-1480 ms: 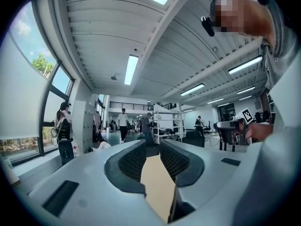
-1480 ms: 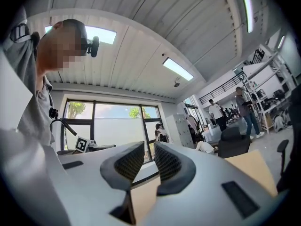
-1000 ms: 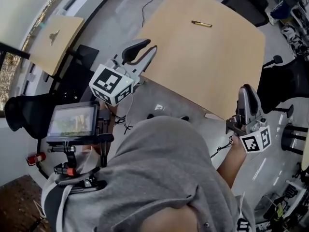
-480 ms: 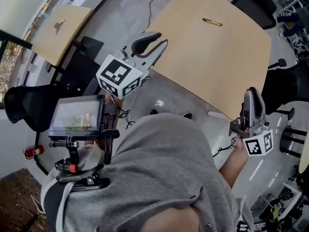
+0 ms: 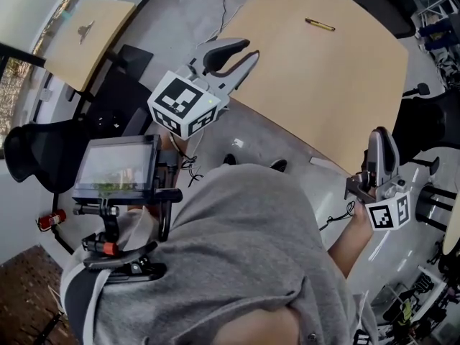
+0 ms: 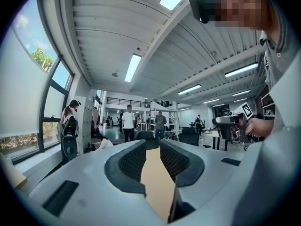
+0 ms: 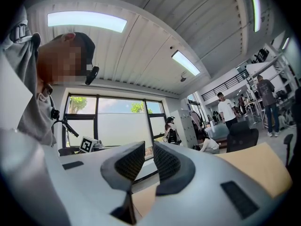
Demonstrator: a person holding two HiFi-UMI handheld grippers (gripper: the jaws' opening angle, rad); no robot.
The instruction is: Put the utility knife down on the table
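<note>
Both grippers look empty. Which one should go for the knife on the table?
Left, probably. The left gripper is at the table's near edge, jaws apart and empty, pointed across the top toward the knife. The right gripper, also empty, sits back at the table's corner, seemingly farther from it.

Count, head view: 2 tan wooden tables: large table [image 5: 338, 85], small table [image 5: 75, 49]. 1 slim yellow-and-black utility knife [image 5: 320, 25]. 2 grey two-jaw grippers: left gripper [image 5: 241, 54], right gripper [image 5: 381, 136]. 1 black-framed monitor [image 5: 115, 169].
</note>
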